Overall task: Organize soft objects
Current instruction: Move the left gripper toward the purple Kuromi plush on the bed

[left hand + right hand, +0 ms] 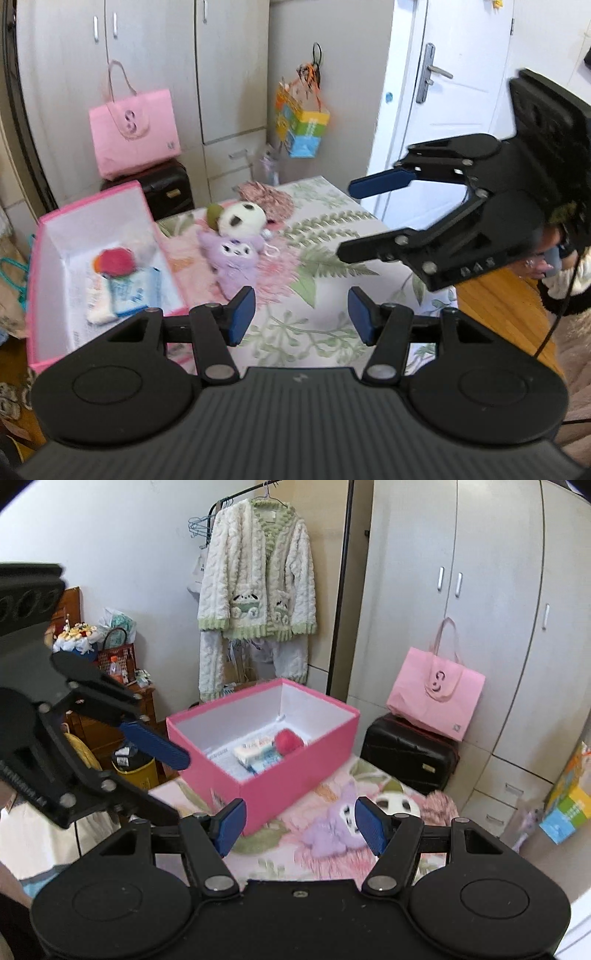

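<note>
A purple plush (232, 260) (334, 827) and a white panda plush (242, 218) (397, 804) lie on the floral table (332, 258), with a pink patterned cloth piece (267, 197) (439, 805) behind them. The open pink box (48, 280) (266, 786) holds a red soft ball (114, 262) (290, 740) and a blue-white pack (133, 291) (258, 755). My left gripper (301, 315) is open and empty, above the table in front of the purple plush. My right gripper (301, 825) is open and empty, above the plushes; it also shows in the left wrist view (345, 218).
A pink tote bag (135, 136) (436, 694) rests on a black case (166, 188) (410, 755) by the wardrobe. A colourful bag (301, 125) hangs near the white door (443, 92). A fleece jacket (258, 572) hangs on a rack behind the box.
</note>
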Demonstrator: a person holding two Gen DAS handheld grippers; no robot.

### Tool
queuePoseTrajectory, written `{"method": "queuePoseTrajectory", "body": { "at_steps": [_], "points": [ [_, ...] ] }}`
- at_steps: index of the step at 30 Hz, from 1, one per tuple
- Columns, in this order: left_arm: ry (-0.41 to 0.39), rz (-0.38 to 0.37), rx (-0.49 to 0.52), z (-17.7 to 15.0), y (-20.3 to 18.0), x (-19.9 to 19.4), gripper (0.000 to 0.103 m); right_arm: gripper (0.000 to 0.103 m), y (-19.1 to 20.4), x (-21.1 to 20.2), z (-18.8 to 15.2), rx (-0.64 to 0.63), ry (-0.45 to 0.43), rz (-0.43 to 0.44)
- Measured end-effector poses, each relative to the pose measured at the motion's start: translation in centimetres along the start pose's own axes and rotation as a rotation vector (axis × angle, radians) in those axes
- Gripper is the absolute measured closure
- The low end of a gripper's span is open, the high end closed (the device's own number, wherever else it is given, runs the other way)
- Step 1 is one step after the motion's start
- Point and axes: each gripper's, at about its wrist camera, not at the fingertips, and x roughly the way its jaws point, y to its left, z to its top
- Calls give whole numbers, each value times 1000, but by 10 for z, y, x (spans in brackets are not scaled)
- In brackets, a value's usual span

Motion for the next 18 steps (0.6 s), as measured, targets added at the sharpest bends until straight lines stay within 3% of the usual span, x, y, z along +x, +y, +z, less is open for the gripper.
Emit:
{"method": "queuePoseTrajectory", "body": {
  "at_steps": [7,14,18],
  "points": [
    [15,23,11,-8,-7,36,49,33,-10,-1,-45,20,0,-18],
    [-4,106,73,-13,-16,80,49,32,-25,33,-82,60,10,4],
    [15,119,40,-11,-11,111,49,32,-36,61,-93,78,10,12]
  ]
}}
